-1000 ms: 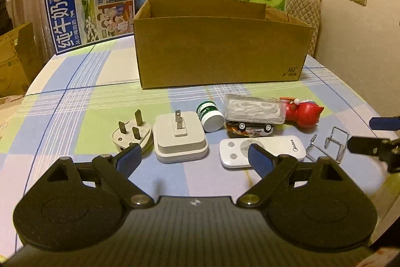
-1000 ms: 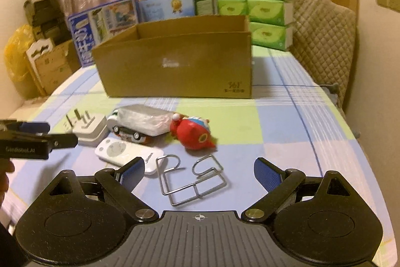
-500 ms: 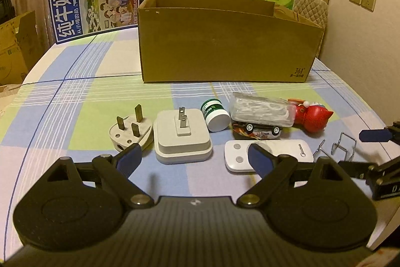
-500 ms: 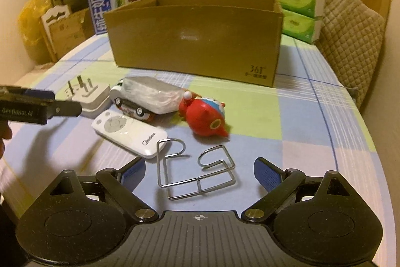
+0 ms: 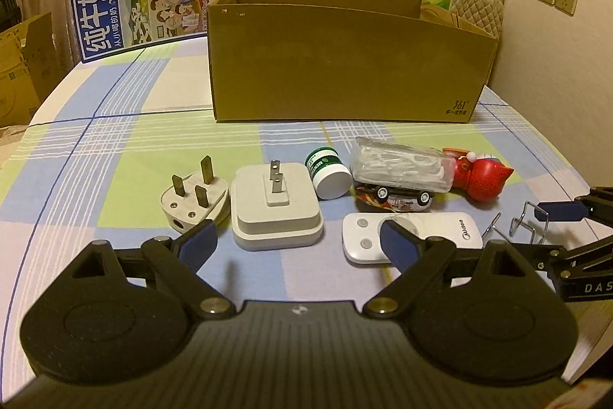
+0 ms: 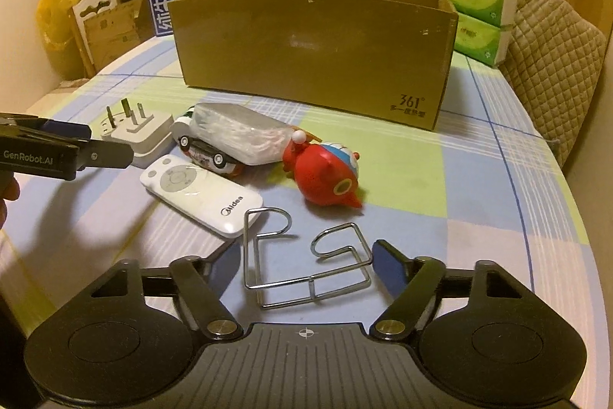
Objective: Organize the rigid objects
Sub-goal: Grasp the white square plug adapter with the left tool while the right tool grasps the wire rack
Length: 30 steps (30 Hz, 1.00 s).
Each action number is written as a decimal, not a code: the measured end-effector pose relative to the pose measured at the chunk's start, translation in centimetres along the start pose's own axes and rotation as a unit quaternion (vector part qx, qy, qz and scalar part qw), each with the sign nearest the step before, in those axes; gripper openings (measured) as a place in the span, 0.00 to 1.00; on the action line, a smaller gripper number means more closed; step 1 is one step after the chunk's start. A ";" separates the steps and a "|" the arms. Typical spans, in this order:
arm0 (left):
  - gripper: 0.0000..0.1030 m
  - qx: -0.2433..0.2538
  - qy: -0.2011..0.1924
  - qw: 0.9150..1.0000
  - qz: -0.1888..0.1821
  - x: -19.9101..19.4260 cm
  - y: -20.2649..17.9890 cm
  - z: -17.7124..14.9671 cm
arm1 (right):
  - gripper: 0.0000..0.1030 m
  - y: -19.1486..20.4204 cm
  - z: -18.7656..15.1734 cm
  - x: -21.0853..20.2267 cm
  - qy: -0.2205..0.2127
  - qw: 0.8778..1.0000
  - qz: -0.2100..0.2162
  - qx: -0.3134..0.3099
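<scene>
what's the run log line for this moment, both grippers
left gripper: open, above adapter | right gripper: jaws just closing round wire rack, pads not yet touching | cardboard box: behind

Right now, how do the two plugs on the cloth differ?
The round plug has three prongs; the square adapter has two. The round plug is low, off-white and tapers toward a cable hole; the square adapter is taller, stepped and brighter white. The round plug lies left of the adapter, close beside it. Both lie prongs up, untouched by either gripper.
</scene>
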State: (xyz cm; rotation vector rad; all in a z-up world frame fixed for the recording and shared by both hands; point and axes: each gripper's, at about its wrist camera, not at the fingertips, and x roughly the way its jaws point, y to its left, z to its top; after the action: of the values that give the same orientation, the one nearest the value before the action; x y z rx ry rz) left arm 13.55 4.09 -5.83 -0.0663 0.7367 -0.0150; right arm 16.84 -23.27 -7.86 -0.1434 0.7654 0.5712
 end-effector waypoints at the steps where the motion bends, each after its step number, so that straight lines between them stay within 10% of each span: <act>1: 0.87 0.000 -0.001 1.000 0.000 0.0 0.0 0.0 | 0.67 0.1 0.0 0.0 0.000 1.000 -0.002 -0.001; 30: 0.79 0.007 -0.002 1.000 0.019 2.1 0.5 1.1 | 0.65 -0.7 1.1 -1.1 -0.038 0.997 -0.035 0.049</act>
State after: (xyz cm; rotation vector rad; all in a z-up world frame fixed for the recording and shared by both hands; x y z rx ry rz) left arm 15.89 4.55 -6.48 -0.0381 0.7344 0.0157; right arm 17.27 -23.99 -6.32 -0.0581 0.7108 0.4697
